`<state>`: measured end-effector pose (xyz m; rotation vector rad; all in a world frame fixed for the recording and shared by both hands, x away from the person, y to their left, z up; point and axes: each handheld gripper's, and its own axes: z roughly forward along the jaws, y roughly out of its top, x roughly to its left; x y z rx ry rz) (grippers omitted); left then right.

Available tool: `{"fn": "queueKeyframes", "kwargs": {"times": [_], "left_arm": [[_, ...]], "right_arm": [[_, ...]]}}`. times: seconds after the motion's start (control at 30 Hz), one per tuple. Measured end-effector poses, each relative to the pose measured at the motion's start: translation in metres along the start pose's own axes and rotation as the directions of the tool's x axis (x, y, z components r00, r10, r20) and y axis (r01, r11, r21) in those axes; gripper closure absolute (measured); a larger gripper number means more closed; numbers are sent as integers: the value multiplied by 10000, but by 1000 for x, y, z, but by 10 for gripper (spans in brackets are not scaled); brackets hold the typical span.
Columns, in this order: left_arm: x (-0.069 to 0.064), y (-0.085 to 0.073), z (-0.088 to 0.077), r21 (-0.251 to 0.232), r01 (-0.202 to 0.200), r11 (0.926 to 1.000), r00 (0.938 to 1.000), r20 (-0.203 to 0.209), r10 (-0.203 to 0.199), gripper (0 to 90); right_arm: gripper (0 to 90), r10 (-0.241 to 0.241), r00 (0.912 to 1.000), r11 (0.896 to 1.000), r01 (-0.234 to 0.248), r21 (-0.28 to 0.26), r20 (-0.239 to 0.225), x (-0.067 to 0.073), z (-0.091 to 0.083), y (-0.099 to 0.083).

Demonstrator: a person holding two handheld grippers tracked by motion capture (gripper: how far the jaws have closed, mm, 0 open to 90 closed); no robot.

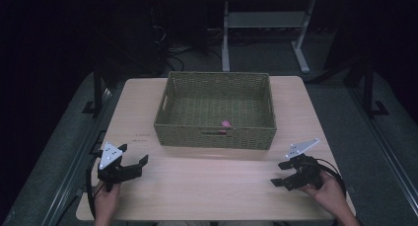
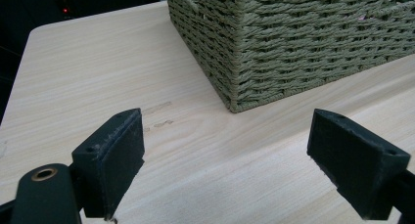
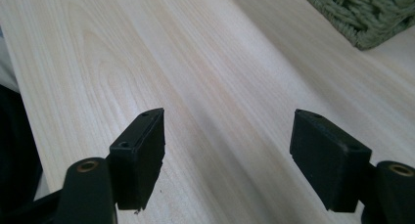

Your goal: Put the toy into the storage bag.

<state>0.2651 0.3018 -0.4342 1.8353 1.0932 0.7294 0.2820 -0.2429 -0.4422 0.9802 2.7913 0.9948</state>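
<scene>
A green woven basket [image 1: 215,137] stands at the middle back of the light wooden table [image 1: 212,181]. A small pink thing [image 1: 226,123] lies inside it near the front wall. My left gripper [image 1: 133,156] rests at the table's front left, open, with nothing between its jaws; in the left gripper view [image 2: 227,158] it faces the basket's near corner [image 2: 235,94]. At the front right my right gripper [image 1: 279,173] is open and holds nothing, pointing left across bare tabletop [image 3: 227,153]. A corner of the basket [image 3: 364,18] shows at the top right of the right gripper view.
The table's front edge runs close to both hands. Beyond the table stand the legs of a white desk [image 1: 226,43] and dark equipment with cables on the floor. Bare wood lies between the two grippers in front of the basket.
</scene>
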Motion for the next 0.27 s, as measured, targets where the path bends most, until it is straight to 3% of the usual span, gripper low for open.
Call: {"fn": "queueKeyframes", "kwargs": {"times": [0.17,0.27], "left_arm": [[0,0,0,-9,-9,10000,10000,1,9,133],[0,0,0,-9,-6,10000,10000,-12,6,133]], "right_arm": [[283,-41,9995,9993,52,-374,311,9,1,-5],[284,-241,9969,9980,283,-559,751,20,3,-10]]}}
